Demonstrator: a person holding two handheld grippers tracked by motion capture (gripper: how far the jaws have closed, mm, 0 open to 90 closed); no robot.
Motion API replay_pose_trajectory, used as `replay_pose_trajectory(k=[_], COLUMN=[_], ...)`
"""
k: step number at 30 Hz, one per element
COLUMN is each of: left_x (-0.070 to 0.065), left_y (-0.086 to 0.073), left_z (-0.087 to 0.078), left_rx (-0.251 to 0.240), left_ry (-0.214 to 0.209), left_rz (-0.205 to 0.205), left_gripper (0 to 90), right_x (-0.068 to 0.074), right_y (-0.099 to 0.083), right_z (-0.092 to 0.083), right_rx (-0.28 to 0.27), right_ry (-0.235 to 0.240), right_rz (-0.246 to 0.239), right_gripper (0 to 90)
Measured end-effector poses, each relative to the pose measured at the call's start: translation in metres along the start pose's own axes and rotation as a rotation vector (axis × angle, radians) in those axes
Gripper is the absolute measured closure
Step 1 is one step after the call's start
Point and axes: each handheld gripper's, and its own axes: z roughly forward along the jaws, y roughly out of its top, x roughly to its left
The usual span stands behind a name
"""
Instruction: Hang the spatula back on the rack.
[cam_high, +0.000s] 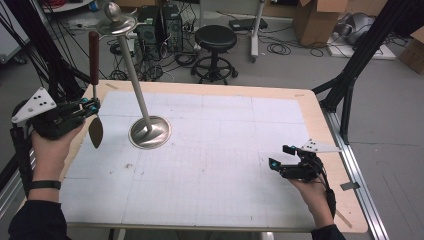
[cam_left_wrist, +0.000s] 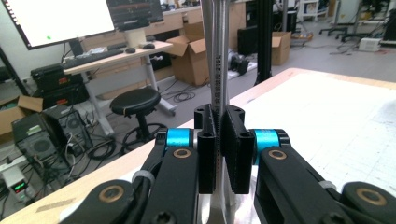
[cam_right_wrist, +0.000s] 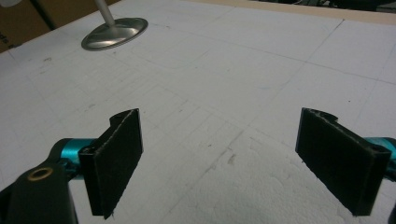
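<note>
The left gripper (cam_high: 90, 106) was held at the table's (cam_high: 320, 125) left edge, jaws clamped tight on the thin metal shank of a spatula (cam_high: 94, 95). The spatula was kept upright, w/ brown handle up and blade down, just beside the metal stand (cam_high: 149, 131). The right gripper (cam_high: 281, 156) was seen near the table's right edge, jaws wide apart, w/ nothing between them.
</note>
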Motion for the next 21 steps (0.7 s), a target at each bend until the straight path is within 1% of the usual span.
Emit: replay_pose_trajectory(k=[2, 5, 10, 12, 14, 21], left_x=[-0.001, -0.003, -0.007, -0.008, -0.008, -0.006], left_y=[0.002, 0.004, 0.007, 0.008, 0.009, 0.009], left_z=[0.000, 0.001, 0.004, 0.006, 0.007, 0.012], left_rx=[0.008, 0.007, 0.023, 0.025, 0.034, 0.045], left_ry=[0.015, 0.024, 0.066, 0.074, 0.091, 0.102], left_rz=[0.005, 0.002, 0.014, 0.007, 0.002, -0.012], left_gripper=[84.4, 84.4, 84.3, 84.4, 84.4, 84.4], right_x=[0.000, 0.000, 0.000, 0.000, 0.000, 0.000], right_y=[0.000, 0.000, 0.000, 0.000, 0.000, 0.000], right_z=[0.000, 0.000, 0.000, 0.000, 0.000, 0.000], right_rx=[0.003, 0.001, -0.002, -0.001, -0.001, -0.002], right_ry=[0.001, 0.002, 0.002, 0.002, 0.001, 0.003], right_rz=[0.000, -0.003, 0.002, 0.000, 0.000, 0.004], right_gripper=[14.0, 14.0, 14.0, 14.0, 14.0, 14.0])
